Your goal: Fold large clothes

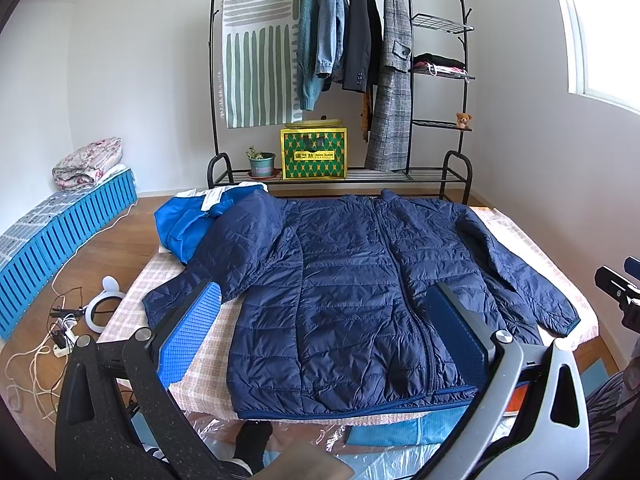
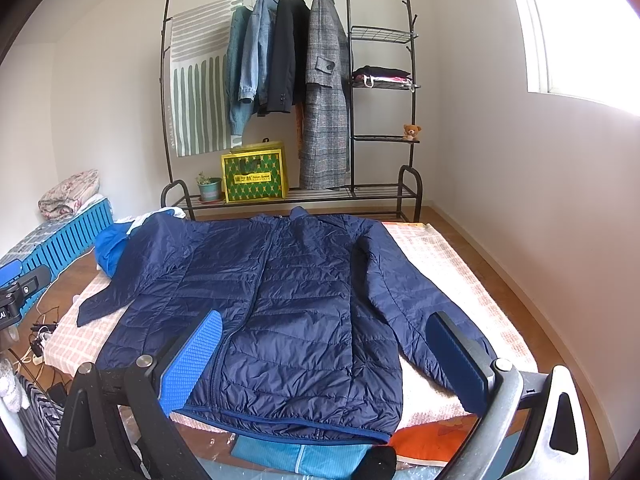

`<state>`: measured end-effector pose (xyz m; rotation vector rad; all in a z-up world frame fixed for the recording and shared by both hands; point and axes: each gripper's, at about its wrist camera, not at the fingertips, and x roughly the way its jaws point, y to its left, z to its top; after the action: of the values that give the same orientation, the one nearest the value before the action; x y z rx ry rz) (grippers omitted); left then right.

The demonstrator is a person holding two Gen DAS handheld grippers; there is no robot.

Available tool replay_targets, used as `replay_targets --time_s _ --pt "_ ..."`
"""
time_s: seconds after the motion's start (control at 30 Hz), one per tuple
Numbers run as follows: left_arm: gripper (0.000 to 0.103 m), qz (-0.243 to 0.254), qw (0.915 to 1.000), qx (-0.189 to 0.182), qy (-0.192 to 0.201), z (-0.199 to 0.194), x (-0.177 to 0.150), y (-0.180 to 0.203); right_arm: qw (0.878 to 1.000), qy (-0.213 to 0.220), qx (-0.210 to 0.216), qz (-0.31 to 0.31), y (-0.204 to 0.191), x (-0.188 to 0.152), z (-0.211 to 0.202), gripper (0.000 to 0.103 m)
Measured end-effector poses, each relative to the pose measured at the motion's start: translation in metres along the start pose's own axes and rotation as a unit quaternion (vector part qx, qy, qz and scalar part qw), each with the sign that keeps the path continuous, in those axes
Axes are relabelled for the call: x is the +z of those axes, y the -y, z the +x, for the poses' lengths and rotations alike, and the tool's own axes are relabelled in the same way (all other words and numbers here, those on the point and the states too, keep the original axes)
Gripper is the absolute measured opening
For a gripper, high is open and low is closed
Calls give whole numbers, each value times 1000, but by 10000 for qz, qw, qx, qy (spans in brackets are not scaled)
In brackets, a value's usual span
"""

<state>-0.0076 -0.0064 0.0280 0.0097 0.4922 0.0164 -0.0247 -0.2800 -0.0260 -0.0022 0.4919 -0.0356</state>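
On my left, the left gripper (image 1: 332, 336) hangs over the near edge of the bed (image 1: 208, 344), jaws spread wide and holding nothing. Beyond it the navy puffer jacket (image 1: 352, 280) lies flat, front up, zipped, hem toward me and collar toward the clothes rack (image 1: 340, 80). Its left sleeve (image 1: 224, 264) runs out over the checked cover, its shoulder partly over a bright blue garment (image 1: 188, 228) bunched at the far left corner.

I judge the jacket light, soft and puffy, with a slick shell. It should slide easily on the cover, spring back from a crease and slip out of a shallow pinch. A thick bite on a seam would hold better than on a quilted panel: the cuff, the hem binding or the shoulder seam.

Through the middle, the zipper (image 2: 240, 312) gives a straight line to fold about.

On my right, the right sleeve (image 2: 404, 304) lies slantwise beside the body, cuff near the bed's near corner. The right gripper (image 2: 324, 356) hovers above the hem, jaws likewise wide apart and empty, the cuff just behind its right finger. I would take that cuff first.
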Motion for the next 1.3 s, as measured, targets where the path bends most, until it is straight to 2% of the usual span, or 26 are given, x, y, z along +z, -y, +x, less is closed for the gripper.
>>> replay_targets --time_s 0.5,1.13,1.3 --pt "103 -64 10000 16 -12 -1 0 1 9998 27 -188 -11 -1 2 0 103" --pt "103 -107 9995 283 -53 26 -9 -24 9999 -5 -150 -18 -5 6 9 103" --pt "103 -147 9990 375 -167 40 -11 -37 9999 -34 -117 -56 -11 9 16 103"
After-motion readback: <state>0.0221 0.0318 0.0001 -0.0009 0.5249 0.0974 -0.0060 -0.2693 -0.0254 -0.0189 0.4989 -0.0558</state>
